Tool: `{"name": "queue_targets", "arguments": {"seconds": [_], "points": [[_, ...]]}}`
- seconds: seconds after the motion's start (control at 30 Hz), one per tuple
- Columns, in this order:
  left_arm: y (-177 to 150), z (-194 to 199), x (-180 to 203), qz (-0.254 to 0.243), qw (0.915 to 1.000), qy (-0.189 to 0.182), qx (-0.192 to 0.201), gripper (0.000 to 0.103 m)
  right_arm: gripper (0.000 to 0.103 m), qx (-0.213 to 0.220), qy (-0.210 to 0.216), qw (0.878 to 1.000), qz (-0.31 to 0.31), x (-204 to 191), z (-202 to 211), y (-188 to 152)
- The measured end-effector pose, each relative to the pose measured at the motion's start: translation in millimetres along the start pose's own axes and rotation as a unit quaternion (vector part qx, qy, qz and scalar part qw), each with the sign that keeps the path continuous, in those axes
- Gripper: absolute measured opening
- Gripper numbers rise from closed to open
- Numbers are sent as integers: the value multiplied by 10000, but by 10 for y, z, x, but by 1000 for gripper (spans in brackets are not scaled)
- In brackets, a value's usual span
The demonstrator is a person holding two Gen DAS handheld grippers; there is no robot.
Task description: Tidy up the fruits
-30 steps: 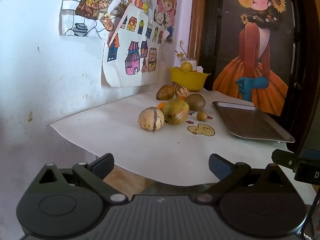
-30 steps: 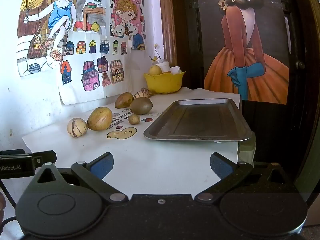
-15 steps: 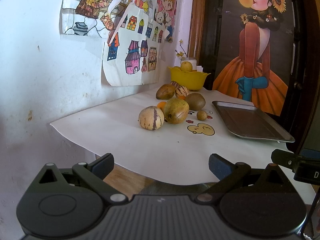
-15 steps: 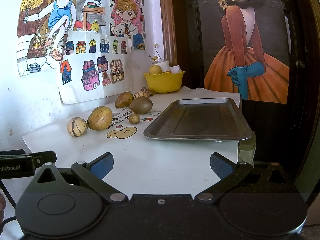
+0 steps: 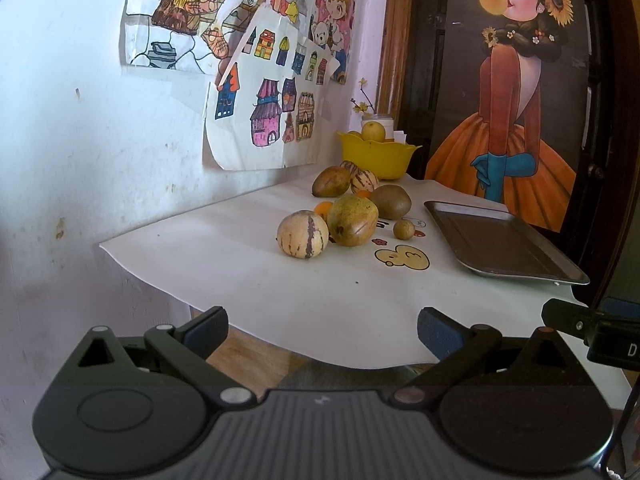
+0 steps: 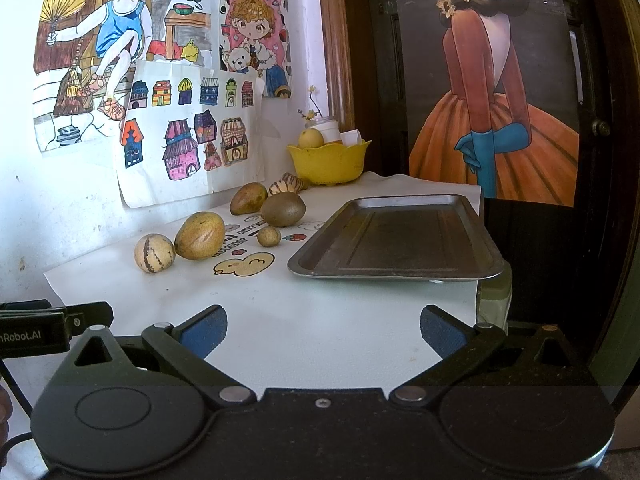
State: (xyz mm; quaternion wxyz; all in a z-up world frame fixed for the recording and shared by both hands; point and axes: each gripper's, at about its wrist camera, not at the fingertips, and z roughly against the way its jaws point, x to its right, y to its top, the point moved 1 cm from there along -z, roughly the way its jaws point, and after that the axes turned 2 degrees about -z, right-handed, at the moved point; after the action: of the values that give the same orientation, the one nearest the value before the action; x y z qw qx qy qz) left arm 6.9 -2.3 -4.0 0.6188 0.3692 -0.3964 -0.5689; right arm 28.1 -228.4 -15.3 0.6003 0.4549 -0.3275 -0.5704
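Nearest the cameras, the left gripper [image 5: 322, 330] and the right gripper [image 6: 323, 330] both hung at the front edge of the table, jaws spread wide and holding nothing. Beyond them lay a bare stretch of the white table cover [image 6: 304, 320], then a striped round melon [image 6: 154, 252] with a yellow-green mango [image 6: 199, 235] close behind it, perhaps touching. A small brown round fruit [image 6: 269, 236] sat on the printed pictures, just ahead of a brown kiwi-like fruit [image 6: 283, 208]. To their right stood the empty metal tray [image 6: 400, 236], apparently where the fruit belonged, though nothing had yet gone in. Farther back were another mango [image 6: 248, 198], more striped fruit [image 6: 286, 185], and a yellow bowl [image 6: 329, 162] against the wall. The main risk seemed to be rolling: these were round, smooth fruits on a loose sheet, and an off-centre pinch could squirt one sideways or nudge its neighbour off the table. Dragging the cover might disturb the whole cluster.
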Motion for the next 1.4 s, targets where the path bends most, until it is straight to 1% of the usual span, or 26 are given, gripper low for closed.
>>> {"name": "queue_targets", "arguments": {"seconds": [0.6,1.13,1.4], "points": [[-78,-53,-25,43,10000,-22,-28,103,103,-9,1,10000,-3,4,-1,-2],[-75,-55,-27,96,9999,-30,0,103,103,-26,-3,10000,6,-5,-15,21],[-21,-101,-93,126,9999,52,-11,103,103,-95,-56,9999,100,-12,-86,84]]}}
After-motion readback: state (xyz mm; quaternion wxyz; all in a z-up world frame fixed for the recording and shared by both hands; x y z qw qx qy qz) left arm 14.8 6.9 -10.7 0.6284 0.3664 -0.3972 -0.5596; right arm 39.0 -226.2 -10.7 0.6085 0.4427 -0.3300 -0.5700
